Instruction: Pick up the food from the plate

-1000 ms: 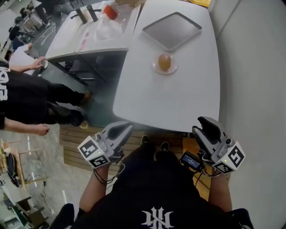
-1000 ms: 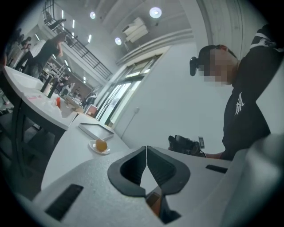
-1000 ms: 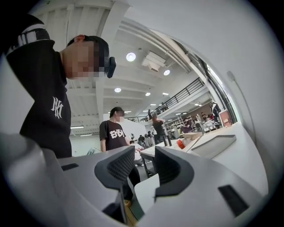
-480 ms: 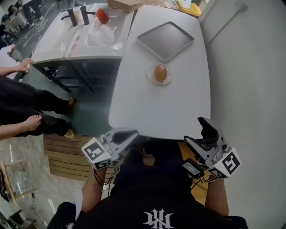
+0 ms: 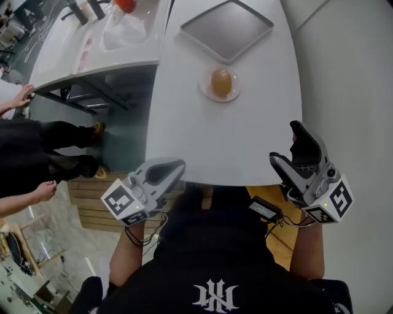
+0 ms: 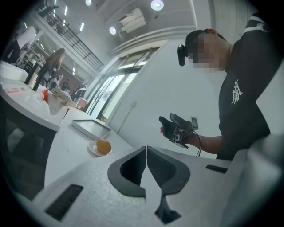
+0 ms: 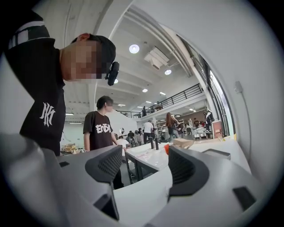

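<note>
A round orange-brown piece of food (image 5: 221, 81) lies on a small white plate (image 5: 206, 92) in the middle of the white table (image 5: 202, 141); the left gripper view shows the same food (image 6: 103, 146) on its plate (image 6: 92, 149). My left gripper (image 5: 174, 167) hovers at the table's near edge, jaws shut with nothing between them. At the near right edge, well short of the plate, my right gripper (image 5: 293, 146) has its jaws opening, with nothing between them. It also shows in the left gripper view (image 6: 171, 125).
A grey tray (image 5: 226, 27) lies beyond the plate. To the left stands a second white table (image 5: 67, 49) with dark bottles (image 5: 86, 9) and a clear bag. People stand at the far left. A white wall runs along the right.
Both grippers have come forward and up to the table's near edge. The right gripper's jaws have spread apart. The plate now sits closer in view.
</note>
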{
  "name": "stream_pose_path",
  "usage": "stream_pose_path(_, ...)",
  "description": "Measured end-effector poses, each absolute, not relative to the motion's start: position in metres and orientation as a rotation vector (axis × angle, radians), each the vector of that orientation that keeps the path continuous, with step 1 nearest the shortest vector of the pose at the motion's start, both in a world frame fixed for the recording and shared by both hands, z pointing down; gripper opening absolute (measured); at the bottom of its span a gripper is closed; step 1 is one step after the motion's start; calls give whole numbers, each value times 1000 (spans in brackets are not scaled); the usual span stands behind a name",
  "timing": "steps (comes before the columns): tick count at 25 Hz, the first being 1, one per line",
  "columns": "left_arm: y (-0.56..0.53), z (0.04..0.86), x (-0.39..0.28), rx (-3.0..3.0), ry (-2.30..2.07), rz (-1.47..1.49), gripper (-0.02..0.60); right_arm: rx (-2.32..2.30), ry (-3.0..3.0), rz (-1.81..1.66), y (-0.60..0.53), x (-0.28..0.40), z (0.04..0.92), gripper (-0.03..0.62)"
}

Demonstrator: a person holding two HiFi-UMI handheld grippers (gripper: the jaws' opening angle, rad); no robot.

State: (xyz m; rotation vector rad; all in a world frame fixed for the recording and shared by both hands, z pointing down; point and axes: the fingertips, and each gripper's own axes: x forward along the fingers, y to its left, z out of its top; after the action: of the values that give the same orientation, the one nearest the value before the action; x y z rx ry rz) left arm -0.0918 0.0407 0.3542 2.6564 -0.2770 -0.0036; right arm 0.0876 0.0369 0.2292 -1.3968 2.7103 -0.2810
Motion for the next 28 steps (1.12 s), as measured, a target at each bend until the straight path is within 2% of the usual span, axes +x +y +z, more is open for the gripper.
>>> stream_pose_path(12, -56, 407, -45, 2609, -262, 44, 9, -1249, 2804, -364, -84, 95, 299, 290)
stream_pose_path(28, -94, 428, -19, 2539, -233, 47, 9, -1298, 2968, -502, -146, 85, 391, 321)
